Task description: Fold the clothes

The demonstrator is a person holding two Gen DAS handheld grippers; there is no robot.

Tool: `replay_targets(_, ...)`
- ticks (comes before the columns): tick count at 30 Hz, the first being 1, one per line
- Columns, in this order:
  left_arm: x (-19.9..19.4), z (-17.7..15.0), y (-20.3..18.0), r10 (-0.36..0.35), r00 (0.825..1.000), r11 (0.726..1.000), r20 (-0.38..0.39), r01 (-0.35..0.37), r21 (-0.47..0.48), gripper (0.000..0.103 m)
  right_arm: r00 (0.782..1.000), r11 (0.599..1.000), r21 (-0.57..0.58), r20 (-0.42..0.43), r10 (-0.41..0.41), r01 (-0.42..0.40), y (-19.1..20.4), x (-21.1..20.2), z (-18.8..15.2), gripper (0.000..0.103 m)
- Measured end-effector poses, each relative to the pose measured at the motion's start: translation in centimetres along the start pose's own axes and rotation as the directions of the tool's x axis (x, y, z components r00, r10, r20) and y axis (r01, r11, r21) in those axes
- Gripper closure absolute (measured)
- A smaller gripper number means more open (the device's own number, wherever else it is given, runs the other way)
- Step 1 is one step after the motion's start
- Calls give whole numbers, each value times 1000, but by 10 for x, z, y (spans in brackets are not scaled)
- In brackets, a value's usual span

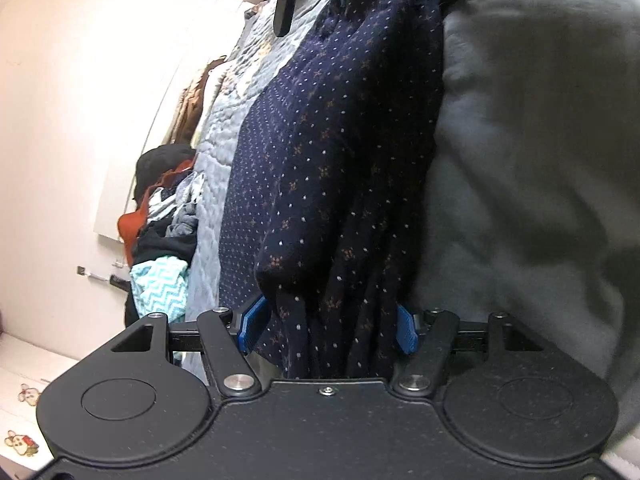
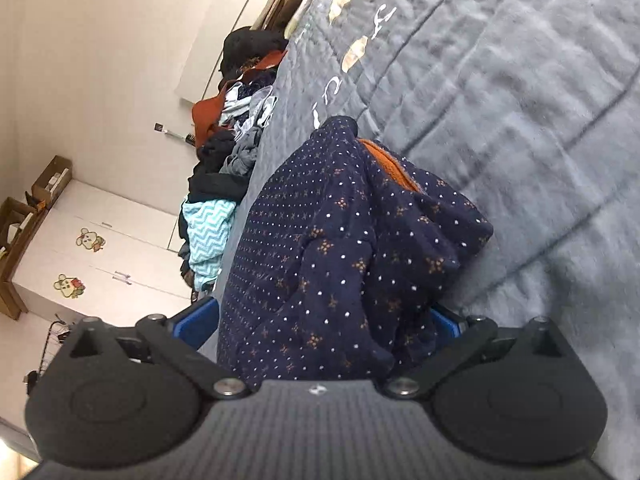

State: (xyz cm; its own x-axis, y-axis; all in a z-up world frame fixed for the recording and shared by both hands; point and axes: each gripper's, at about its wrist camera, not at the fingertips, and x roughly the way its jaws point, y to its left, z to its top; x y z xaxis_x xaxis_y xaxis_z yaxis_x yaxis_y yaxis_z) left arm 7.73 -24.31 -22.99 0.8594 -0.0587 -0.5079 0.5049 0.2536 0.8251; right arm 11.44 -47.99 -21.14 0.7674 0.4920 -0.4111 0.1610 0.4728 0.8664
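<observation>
L tool (image 1: 328, 330): blue ribbed pads clenched on a bunched fold of the navy dotted knit garment w/ small orange motifs (image 1: 320, 184); fabric fills the gap between the pads. The garment hangs/stretches away from it over the grey-blue quilted bedspread (image 1: 224, 152), next to a person's grey sweatshirt (image 1: 532, 152).

R tool (image 2: 320, 326): jaws spread wide, released; blue pads sit either side of the same navy garment (image 2: 340, 248), left pad clearly apart from the cloth, right pad mostly hidden behind it. Garment lies crumpled on the bedspread (image 2: 500, 92), orange lining (image 2: 390, 164) showing at its top edge.

Pile of mixed clothes (image 2: 228, 152) at bed's far edge, by the pale wall. White cabinet w/ cartoon stickers (image 2: 100, 248) beyond.
</observation>
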Motion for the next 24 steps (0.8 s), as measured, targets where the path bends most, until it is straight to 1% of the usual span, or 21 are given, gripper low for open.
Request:
replay_targets(1, 0, 1, 0, 12, 1000, 1000, 1, -12, 3, 40, 1000, 1000, 13, 4, -4, 4, 1, 1, 1, 0)
replay_targets(3, 0, 3, 0, 31, 999, 999, 6, -31, 11, 40, 1000, 997, 77, 19, 10, -11, -2, -1, 7, 1)
replay_targets(4, -2, 3, 1, 37, 999, 999, 12, -37, 3, 40, 999, 993, 114, 29, 19, -22, -6, -4, 8, 1)
replay_targets(6, -5, 3, 4, 42, 999, 999, 18, -41, -24, 40, 999, 989, 142, 35, 35, -40, -9, -3, 12, 1)
replay_targets(9, -1, 3, 1, 40, 999, 999, 7, -40, -25, 37, 999, 994, 109, 30, 22, -26, -9, 4, 11, 0)
replay_targets(12, 5, 6, 0, 51, 999, 998, 4, -51, -24, 37, 1000, 999, 42, 27, -1, 0, 0, 11, 10, 0)
replay_targets(14, 8, 9, 1, 57, 998, 998, 1, -57, -24, 37, 1000, 999, 40, 30, 3, -4, 4, 11, 10, 1)
replay_targets(15, 8, 10, 2, 50, 999, 998, 1, -50, -28, 45, 1000, 999, 43, 29, 4, -5, 4, 10, 11, 4)
replay_targets(16, 8, 10, 3, 38, 999, 999, 0, -38, -34, 59, 1000, 999, 46, 25, 4, -5, 5, 9, 12, 13)
replay_targets(17, 8, 10, 5, 25, 1000, 998, -5, -25, -49, 62, 1000, 999, 50, 22, 4, -5, 6, 8, 12, 19)
replay_targets(18, 8, 9, 6, 7, 1000, 998, -12, -8, -64, 68, 1000, 999, 45, 13, -8, 8, 6, 8, 13, 39)
replay_targets(19, 9, 8, 8, -10, 1000, 997, -20, 9, -74, 72, 1000, 999, 35, 5, -31, 31, 6, 8, 14, 70)
replay_targets(20, 9, 8, 10, -26, 999, 996, -28, 24, -83, 72, 999, 999, 26, -5, -42, 42, 5, 9, 15, 71)
replay_targets(21, 9, 9, 10, -25, 999, 996, -29, 23, -81, 72, 999, 999, 22, -11, -49, 49, 3, 10, 14, 71)
replay_targets(23, 10, 8, 7, 3, 1000, 999, -26, -4, -46, 65, 998, 998, 21, -16, -63, 63, -1, 11, 13, 68)
replay_targets(24, 10, 8, 4, 19, 999, 999, -26, -20, -30, 61, 998, 997, 30, -17, -66, 67, -3, 11, 11, 65)
